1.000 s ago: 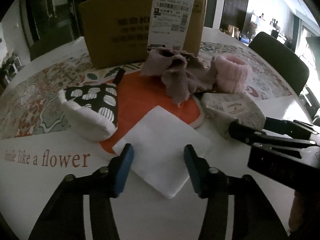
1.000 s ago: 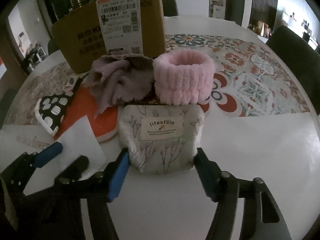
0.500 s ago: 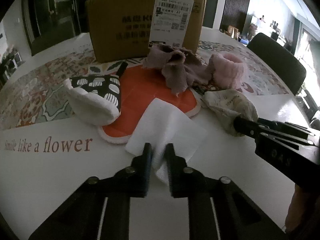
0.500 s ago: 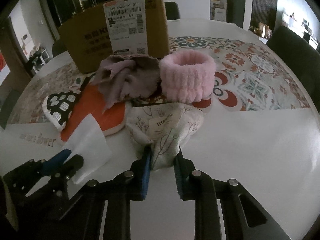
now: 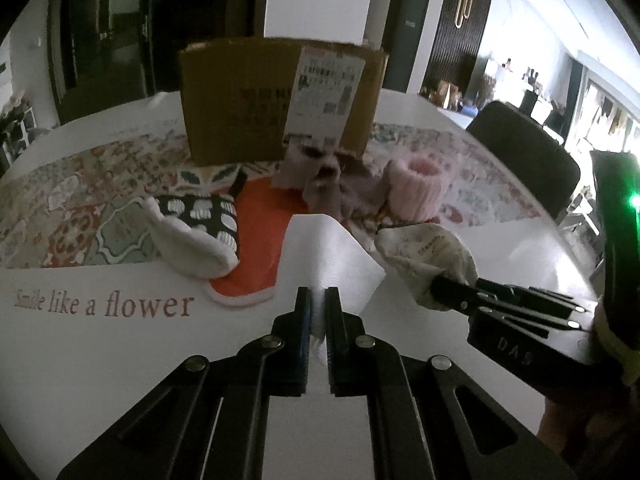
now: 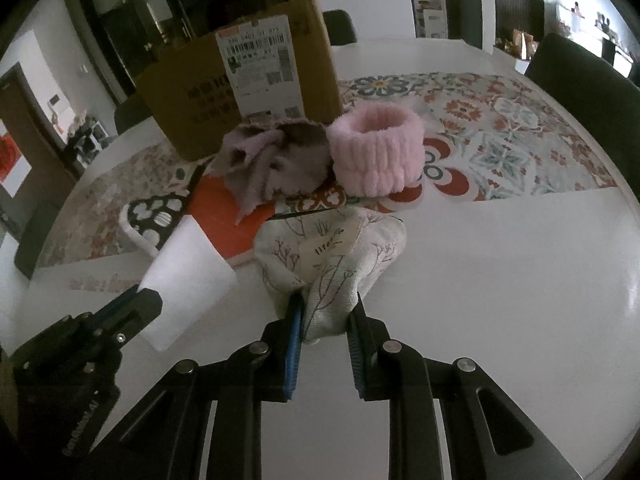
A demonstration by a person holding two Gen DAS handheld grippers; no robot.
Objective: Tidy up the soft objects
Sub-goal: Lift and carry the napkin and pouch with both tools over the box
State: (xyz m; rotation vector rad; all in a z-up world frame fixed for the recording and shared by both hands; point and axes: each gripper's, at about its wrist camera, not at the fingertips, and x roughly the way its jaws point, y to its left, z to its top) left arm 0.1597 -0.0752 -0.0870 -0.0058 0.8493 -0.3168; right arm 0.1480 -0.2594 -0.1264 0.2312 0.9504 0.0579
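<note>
The main risk from here is a slip: the left gripper [image 5: 318, 308] pinches only the near corner of the white cloth [image 5: 328, 256], so a quick lift or swing could pull that thin fold out of the pads. The cloth's far edge sits over the orange mat [image 5: 260, 216] at centre frame, and may drag it or nudge the spotted mitt [image 5: 196, 224] to the left. The right gripper [image 6: 322, 316] has bunched the printed pouch [image 6: 332, 248]; its bulk hangs beyond the pads, so it could sag free or brush the pink band [image 6: 378, 150] and grey rag [image 6: 276, 156] just behind it. The two grippers are near each other, so crossing paths toward the box [image 5: 280, 96] at upper centre could tangle the loads. Left jaws have just been closing and now stand almost together, clamped on the cloth's corner. Right jaws have also just closed, stopping narrowly apart, pressing the pouch's gathered fabric between them. Both items look partly raised off the table [image 6: 500, 280], in the lower middle of each view.
</note>
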